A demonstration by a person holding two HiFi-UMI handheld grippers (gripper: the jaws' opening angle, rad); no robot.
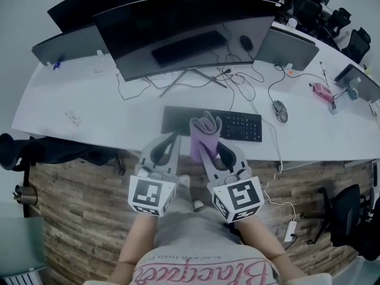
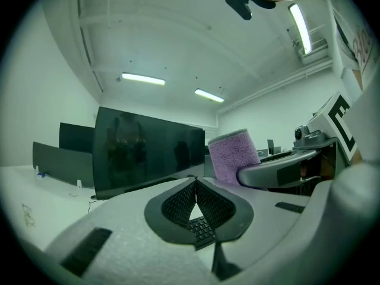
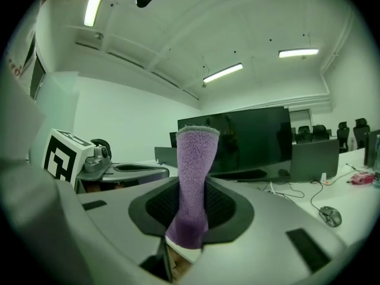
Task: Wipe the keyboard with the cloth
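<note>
A black keyboard (image 1: 237, 125) lies on the white desk (image 1: 89, 105) in front of the curved monitor. My right gripper (image 1: 208, 144) is shut on a purple cloth (image 1: 203, 132), which sticks up over the keyboard's middle; in the right gripper view the cloth (image 3: 193, 186) stands between the jaws. My left gripper (image 1: 172, 140) hovers beside it at the desk's front edge, jaws closed with nothing between them (image 2: 195, 203). Keyboard keys (image 2: 202, 230) show below the left jaws, and the cloth (image 2: 233, 155) shows there to the right.
A large curved monitor (image 1: 184, 34) stands behind the keyboard, with cables (image 1: 240, 82) trailing around its stand. A mouse (image 1: 280, 110) lies right of the keyboard. More monitors (image 1: 286, 47) and a pink item (image 1: 323, 91) sit farther right. Office chairs (image 1: 350, 218) stand on the wooden floor.
</note>
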